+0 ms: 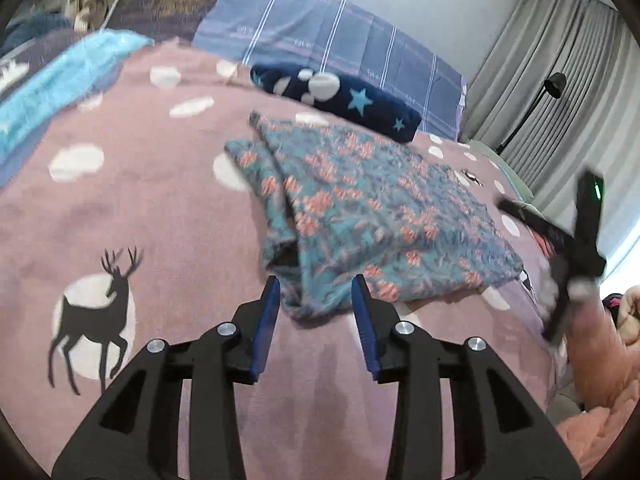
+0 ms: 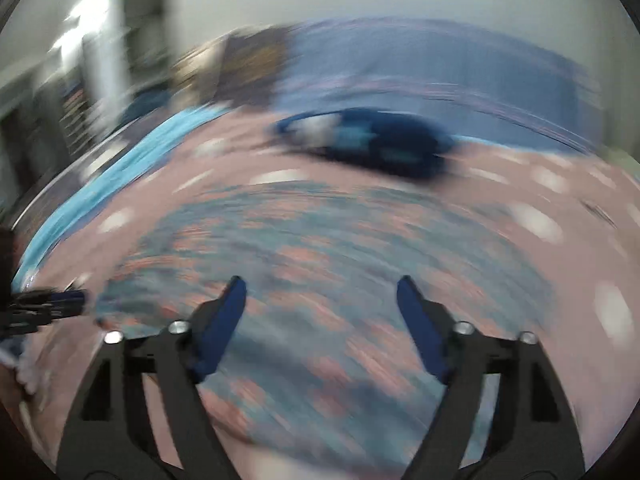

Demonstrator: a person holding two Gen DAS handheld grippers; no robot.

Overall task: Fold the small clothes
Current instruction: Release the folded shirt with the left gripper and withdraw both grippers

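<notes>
Both fingers (image 1: 362, 320) of the left gripper (image 1: 316, 292) stand partly apart, and the near corner of the floral garment (image 1: 360, 216) lies between them, but the pads do not press it. Fingers of the right gripper (image 2: 320, 292) are spread wide and hold nothing; that view is very blurred. Folded, the garment lies on the pink bedspread (image 1: 160, 208), near a dark blue cloth with stars (image 1: 340, 96). Behind it is a striped blue pillow (image 1: 320, 40). At the right edge the right gripper appears blurred above the bedspread.
</notes>
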